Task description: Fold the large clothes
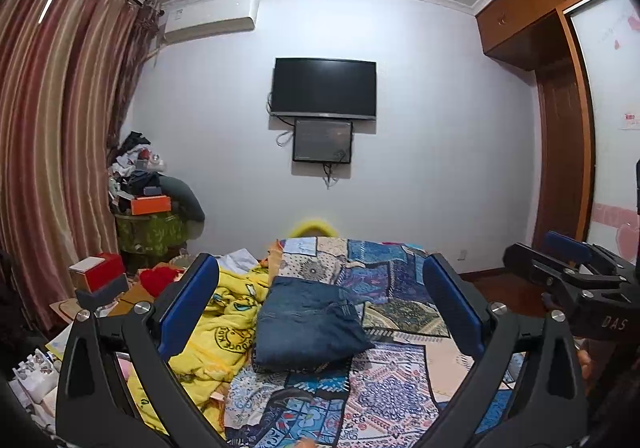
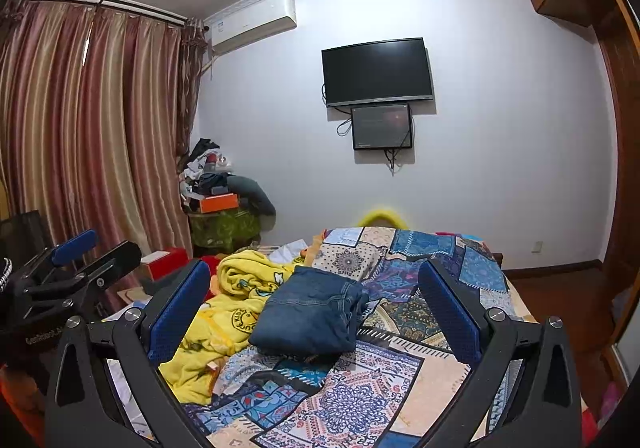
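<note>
Folded blue jeans (image 1: pixel 308 324) (image 2: pixel 310 314) lie as a compact bundle in the middle of the bed on a patchwork cover (image 1: pixel 392 380) (image 2: pixel 400 376). My left gripper (image 1: pixel 320 312) is held above the near part of the bed, open, nothing between its blue pads. My right gripper (image 2: pixel 316 312) is likewise open and empty, raised clear of the jeans. Each gripper shows at the edge of the other's view: the right one (image 1: pixel 560 268) and the left one (image 2: pixel 76 256).
A crumpled yellow blanket (image 1: pixel 224 320) (image 2: pixel 224 312) lies left of the jeans. Boxes and a clothes pile (image 1: pixel 148 188) stand beside the bed by the curtains (image 1: pixel 60 128). A TV (image 1: pixel 324 88) hangs on the far wall; a wardrobe (image 1: pixel 560 88) is at right.
</note>
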### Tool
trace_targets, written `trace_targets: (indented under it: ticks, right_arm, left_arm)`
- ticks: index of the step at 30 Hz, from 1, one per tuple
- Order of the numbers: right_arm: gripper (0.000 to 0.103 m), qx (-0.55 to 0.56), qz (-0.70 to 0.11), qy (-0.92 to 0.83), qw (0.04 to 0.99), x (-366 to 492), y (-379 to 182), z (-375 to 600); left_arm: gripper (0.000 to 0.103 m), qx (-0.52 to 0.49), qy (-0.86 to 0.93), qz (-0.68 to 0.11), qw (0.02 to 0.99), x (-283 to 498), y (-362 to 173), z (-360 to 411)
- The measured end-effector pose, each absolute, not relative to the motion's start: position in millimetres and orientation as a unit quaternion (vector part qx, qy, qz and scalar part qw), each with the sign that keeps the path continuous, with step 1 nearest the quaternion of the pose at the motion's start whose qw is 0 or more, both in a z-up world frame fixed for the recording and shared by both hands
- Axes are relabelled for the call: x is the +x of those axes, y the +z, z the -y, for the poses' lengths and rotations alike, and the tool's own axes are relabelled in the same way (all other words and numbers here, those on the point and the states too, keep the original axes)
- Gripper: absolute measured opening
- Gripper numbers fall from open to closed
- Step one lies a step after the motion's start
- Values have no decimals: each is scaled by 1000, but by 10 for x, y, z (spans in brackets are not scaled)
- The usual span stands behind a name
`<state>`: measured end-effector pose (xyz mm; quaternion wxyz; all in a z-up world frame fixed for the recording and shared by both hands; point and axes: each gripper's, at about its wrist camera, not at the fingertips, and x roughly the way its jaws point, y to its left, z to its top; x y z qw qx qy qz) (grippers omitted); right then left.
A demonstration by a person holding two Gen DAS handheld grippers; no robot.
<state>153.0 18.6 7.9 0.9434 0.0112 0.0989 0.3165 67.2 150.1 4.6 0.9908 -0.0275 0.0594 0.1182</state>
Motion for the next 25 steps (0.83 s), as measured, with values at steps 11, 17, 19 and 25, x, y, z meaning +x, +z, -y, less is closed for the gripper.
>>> trace_targets:
  ticks: [11,17,19,25]
  right_arm:
    - [103,17,-97,310,946,1535,76,-176]
    - [103,21,-101,307,946,1557,56,-175]
    - [103,22,-103,308,946,1566,46,-178]
    - [103,19,-109,305,946,1598,10,-214]
  left_arm:
    - [102,-28,108,-68,991,687,34,-1455]
    - [102,-30,107,-69,991,683,33,-1461]
    - [102,-32,108,-71,991,693,29,-1477]
    - [103,-46,109,-80,990,758,-24,-1583]
